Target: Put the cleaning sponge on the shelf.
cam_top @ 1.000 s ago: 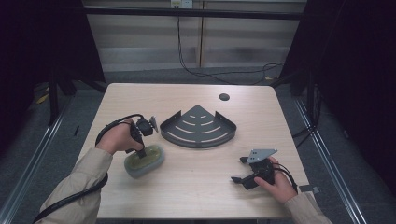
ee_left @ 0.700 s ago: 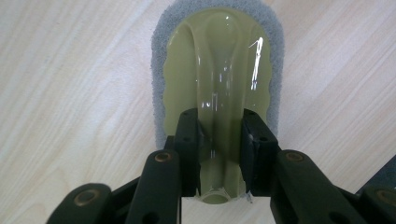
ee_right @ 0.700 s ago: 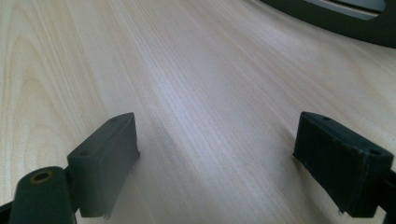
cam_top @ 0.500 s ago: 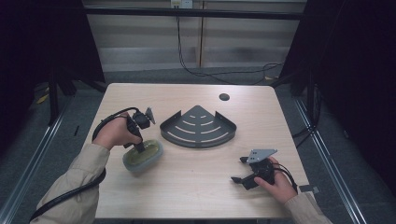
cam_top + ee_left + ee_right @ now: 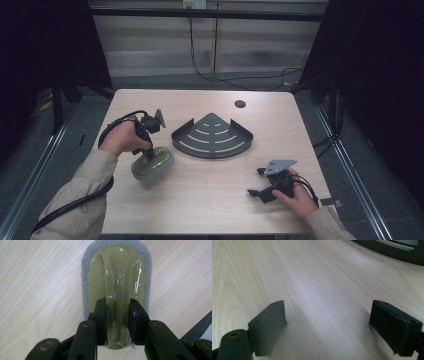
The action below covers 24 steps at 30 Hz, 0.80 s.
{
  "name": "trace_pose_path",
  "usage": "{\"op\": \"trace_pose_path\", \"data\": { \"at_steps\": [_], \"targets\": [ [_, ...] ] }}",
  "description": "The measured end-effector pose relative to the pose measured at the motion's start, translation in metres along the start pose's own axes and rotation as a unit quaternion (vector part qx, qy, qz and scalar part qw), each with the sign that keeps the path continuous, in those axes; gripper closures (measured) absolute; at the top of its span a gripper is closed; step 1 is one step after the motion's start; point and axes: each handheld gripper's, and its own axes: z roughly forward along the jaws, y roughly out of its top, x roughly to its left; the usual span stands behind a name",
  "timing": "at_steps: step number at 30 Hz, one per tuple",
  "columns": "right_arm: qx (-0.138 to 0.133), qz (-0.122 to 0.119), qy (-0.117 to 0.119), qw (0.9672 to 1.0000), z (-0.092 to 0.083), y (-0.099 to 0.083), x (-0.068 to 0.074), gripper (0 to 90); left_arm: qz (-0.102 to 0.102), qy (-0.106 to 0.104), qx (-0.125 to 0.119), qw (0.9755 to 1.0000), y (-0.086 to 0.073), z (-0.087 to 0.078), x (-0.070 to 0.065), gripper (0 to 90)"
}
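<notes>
glossy olive-handled scrubber (grey foam rim, seemingly) in left gripper

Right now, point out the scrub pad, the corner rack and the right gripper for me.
scrub pad [image 5: 86,270]: left gripper view, grey foam rim.
corner rack [image 5: 212,134]: high view, slotted floor.
right gripper [image 5: 256,182]: high view, midway between its open fingertips.

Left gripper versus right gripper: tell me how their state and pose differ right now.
The left gripper is shut on the scrubber, clamping its yellow-green handle; the right gripper stands wide open with bare table between its jaws. In the high view the left points down at the scrubber, while the right lies low and level. Both have black jaws and are hand-held.
</notes>
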Motion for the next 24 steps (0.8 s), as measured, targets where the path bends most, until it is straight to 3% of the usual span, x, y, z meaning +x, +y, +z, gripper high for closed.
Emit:
{"op": "trace_pose_path", "data": {
  "at_steps": [5,24],
  "targets": [
    [0.0,0.0,0.0,1.0,0.0,0.0,0.0,12.9,-0.011,0.003,-0.005,0.9999,0.002,-0.004,0.0,71.3],
    [0.001,0.0,0.0,1.0,0.0,0.0,0.0,12.9,-0.015,0.0,-0.017,0.9997,0.027,-0.022,0.0,71.3]
  ]
}}
